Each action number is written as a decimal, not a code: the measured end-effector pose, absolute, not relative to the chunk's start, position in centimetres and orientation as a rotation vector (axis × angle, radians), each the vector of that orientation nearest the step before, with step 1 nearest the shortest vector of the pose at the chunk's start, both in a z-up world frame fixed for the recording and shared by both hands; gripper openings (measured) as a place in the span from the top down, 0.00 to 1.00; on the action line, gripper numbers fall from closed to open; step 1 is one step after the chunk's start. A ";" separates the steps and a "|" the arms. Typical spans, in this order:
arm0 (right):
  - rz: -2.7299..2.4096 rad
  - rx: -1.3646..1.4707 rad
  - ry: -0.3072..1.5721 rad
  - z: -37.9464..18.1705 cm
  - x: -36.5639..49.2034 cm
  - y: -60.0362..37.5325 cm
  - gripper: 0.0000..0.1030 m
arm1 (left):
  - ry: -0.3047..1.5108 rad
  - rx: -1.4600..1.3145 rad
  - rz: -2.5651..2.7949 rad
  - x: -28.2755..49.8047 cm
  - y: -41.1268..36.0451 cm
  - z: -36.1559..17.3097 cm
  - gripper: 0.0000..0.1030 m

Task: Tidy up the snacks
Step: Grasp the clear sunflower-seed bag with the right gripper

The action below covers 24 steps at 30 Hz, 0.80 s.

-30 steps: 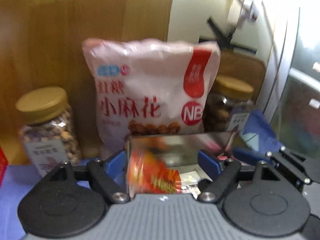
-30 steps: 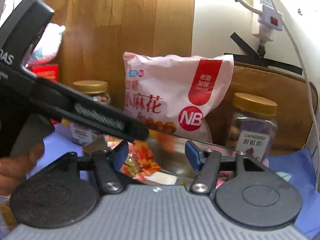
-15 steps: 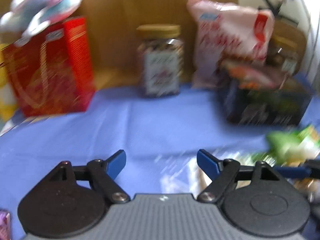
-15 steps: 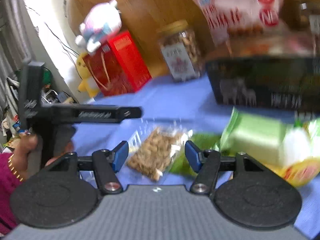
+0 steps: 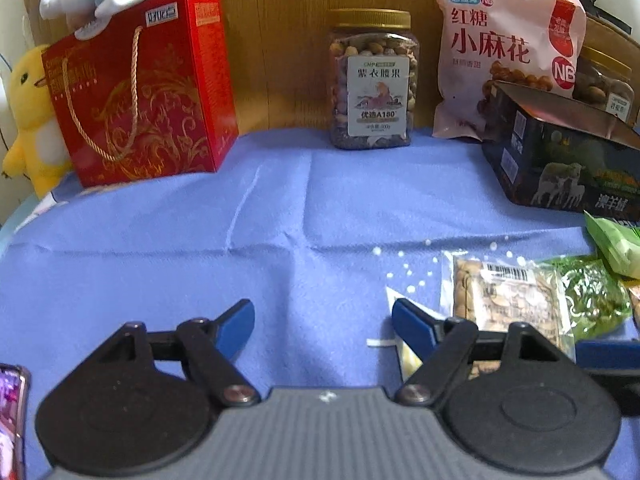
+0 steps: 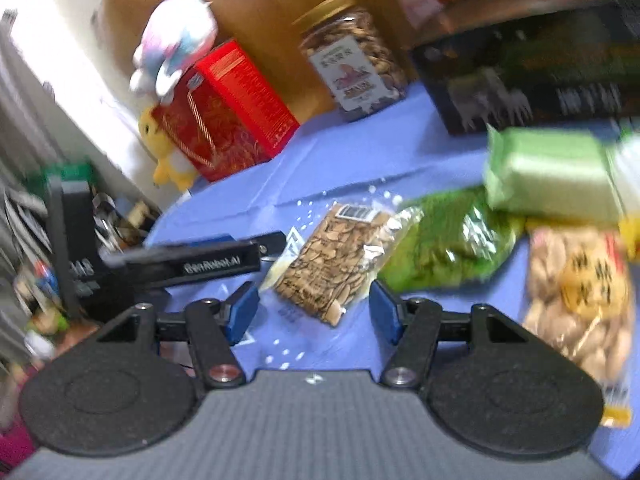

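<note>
A clear packet of seeds (image 6: 336, 260) lies on the blue cloth (image 5: 200, 248), just ahead of my open, empty right gripper (image 6: 314, 312). It also shows in the left wrist view (image 5: 508, 300), right of my open, empty left gripper (image 5: 323, 322). A green-pea bag (image 6: 448, 240), a pale green packet (image 6: 552, 172) and a bag of pistachios (image 6: 576, 300) lie to the right. A dark open box (image 5: 560, 160) stands at the right rear.
Along the wooden back stand a red gift box (image 5: 140, 88) with plush toys, a gold-lidded nut jar (image 5: 374, 84) and a pink snack bag (image 5: 504, 52). White crumbs (image 5: 412, 276) dot the cloth. The left gripper's body (image 6: 180, 264) lies left of the right gripper.
Both grippers have pulled back from the dark box and swung down to the cloth. The orange packet that was between the left fingers is gone; both are empty over the loose snacks.
</note>
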State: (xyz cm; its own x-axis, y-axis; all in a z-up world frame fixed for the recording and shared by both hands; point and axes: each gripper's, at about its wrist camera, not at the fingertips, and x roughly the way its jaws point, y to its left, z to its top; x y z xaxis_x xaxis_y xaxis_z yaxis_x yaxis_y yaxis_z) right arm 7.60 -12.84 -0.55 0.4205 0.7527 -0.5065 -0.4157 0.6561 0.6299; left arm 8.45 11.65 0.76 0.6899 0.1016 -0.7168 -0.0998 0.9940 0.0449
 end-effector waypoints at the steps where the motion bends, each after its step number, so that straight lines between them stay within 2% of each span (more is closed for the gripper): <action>1: 0.756 0.499 0.872 -0.8 7.6 -13.5 0.38 | 0.796 0.003 0.113 8.4 11.6 0.6 0.24; 7: 0.684 0.721 0.936 -1.2 7.9 -15.5 0.40 | 0.780 -0.001 0.109 8.4 11.6 0.4 0.23; 15: 0.640 0.656 0.933 -0.7 8.7 -13.1 0.42 | 0.756 0.003 0.100 8.3 11.6 0.2 0.22; 21: 0.626 0.663 0.932 -1.5 9.9 -12.1 0.63 | 0.741 0.010 0.098 8.3 11.5 0.2 0.21; 24: 0.607 0.658 0.935 -1.8 10.2 -11.9 0.81 | 0.737 0.011 0.099 8.2 11.5 0.1 0.22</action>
State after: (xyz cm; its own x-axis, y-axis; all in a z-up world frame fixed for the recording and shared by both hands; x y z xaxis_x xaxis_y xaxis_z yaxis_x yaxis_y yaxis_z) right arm 10.24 -11.92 -1.77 0.4608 0.7181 -0.5215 -0.1845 0.6523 0.7352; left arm 8.20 11.52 0.13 0.7361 0.0939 -0.6703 -0.0859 0.9953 0.0452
